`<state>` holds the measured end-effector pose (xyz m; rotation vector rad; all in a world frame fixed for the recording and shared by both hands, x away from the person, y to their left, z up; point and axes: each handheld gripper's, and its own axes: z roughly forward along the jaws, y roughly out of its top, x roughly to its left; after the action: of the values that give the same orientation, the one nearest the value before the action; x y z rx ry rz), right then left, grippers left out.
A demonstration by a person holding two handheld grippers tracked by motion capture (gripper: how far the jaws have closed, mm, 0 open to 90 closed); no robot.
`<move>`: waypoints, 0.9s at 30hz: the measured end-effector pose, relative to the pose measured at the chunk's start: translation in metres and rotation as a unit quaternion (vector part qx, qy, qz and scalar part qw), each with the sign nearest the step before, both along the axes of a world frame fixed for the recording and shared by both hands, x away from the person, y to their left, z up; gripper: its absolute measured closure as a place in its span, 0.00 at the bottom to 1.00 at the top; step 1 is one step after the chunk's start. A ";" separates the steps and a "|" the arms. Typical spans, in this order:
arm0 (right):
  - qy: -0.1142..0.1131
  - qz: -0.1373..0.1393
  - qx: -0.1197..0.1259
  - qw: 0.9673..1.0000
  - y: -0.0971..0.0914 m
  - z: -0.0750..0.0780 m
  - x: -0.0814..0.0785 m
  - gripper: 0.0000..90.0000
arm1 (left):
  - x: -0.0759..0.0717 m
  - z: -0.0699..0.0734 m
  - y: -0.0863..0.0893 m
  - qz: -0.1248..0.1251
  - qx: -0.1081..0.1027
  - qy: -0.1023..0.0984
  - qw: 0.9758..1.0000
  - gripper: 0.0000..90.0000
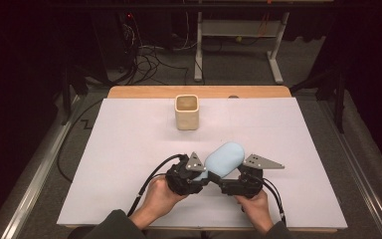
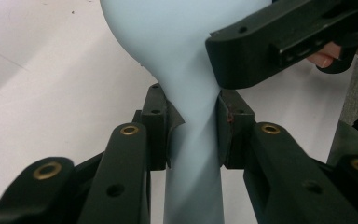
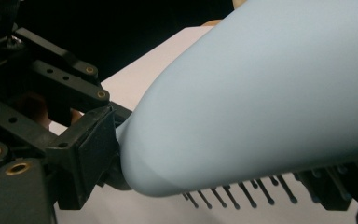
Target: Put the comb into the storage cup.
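A pale blue hairbrush [image 1: 225, 158] is held off the white table near the front, its head pointing up and away to the right. My left gripper [image 1: 201, 178] is shut on its narrow handle [image 2: 193, 154], with a pad on each side. My right gripper [image 1: 222, 180] comes in from the right at the base of the head. One of its fingers [image 2: 261, 46] lies against the brush. In the right gripper view the brush head [image 3: 261, 102] sits between the jaws with its bristles [image 3: 242, 191] facing down; I cannot tell whether the pads press on it.
A beige square cup [image 1: 186, 112] stands upright at the back middle of the white sheet [image 1: 129, 144]. Both cables trail toward the front edge. Beyond the table's wooden far edge [image 1: 144, 91] are a dark floor, wires and a desk frame.
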<state>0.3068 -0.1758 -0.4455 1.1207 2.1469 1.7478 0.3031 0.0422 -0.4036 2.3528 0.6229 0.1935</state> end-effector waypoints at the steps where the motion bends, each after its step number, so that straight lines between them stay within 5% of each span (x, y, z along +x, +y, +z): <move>1: 0.004 0.000 0.004 1.000 0.000 0.000 0.001 0.17 | 0.000 0.000 0.000 0.000 -0.001 0.000 1.000 0.77; 27: 0.047 0.046 0.022 0.998 0.006 0.013 0.010 0.40 | 0.000 0.005 0.003 0.012 0.000 -0.014 1.000 0.77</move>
<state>0.3171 -0.1700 -0.4322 1.1556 2.2588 1.8247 0.3028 0.0455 -0.3983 2.3394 0.6369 0.2366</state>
